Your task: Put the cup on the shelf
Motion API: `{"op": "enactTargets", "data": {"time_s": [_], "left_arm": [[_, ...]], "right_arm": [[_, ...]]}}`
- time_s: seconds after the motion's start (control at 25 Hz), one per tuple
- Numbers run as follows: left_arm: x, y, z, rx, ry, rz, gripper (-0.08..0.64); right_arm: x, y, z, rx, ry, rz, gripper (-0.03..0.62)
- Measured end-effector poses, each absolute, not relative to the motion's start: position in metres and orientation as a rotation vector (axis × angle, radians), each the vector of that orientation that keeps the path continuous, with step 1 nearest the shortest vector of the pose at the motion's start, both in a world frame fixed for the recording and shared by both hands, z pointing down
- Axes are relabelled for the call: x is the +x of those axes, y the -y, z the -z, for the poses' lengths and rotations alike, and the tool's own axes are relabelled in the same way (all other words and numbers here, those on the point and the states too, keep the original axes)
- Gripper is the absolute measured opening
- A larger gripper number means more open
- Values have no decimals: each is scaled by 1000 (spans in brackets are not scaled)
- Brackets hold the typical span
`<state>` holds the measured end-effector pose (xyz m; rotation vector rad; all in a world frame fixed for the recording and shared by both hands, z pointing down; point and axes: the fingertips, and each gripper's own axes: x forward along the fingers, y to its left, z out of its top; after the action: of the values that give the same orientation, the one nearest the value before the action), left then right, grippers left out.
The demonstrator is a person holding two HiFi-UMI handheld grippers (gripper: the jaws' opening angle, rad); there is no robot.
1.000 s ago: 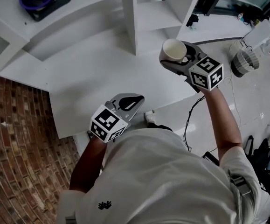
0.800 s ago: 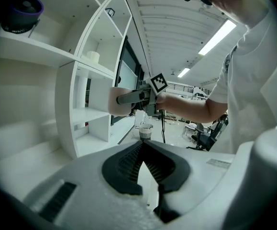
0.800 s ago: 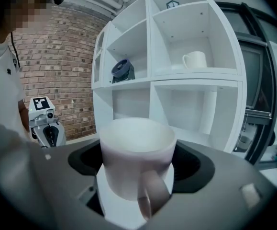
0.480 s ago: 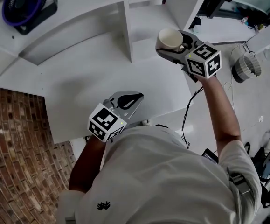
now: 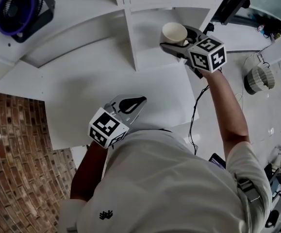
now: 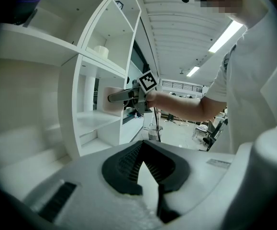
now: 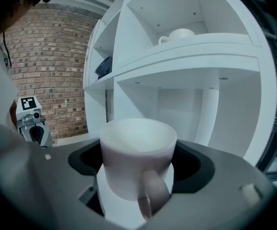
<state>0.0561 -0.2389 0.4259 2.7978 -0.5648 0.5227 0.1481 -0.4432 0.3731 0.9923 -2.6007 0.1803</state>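
Since a second earlier, the right gripper (image 5: pixel 178 42) had carried the cup (image 5: pixel 173 32) higher in the head view, to just in front of the white shelf (image 5: pixel 152 21) at upper centre. Its jaws clamped the upright cup's sides, with the handle towards its camera. The left gripper (image 5: pixel 130 104), jaws together and empty, hung over the desk (image 5: pixel 82 86) below centre.

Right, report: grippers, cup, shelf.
Right gripper shut on cup, upright, in front of shelf. Left gripper shut, empty, held back. Bay ahead looks free; second cup one level up.
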Motion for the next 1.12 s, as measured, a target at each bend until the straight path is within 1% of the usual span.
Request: {"op": "enactTargets", "data": {"time_s": [0.44, 1.12], "left_arm": [[63, 259, -432, 2755, 630, -539, 6], [59, 275, -444, 2699, 696, -540, 6]], "right_arm": [[151, 497, -387, 996, 2587, -181, 437], [145, 549, -410, 1017, 2567, -217, 437]]}}
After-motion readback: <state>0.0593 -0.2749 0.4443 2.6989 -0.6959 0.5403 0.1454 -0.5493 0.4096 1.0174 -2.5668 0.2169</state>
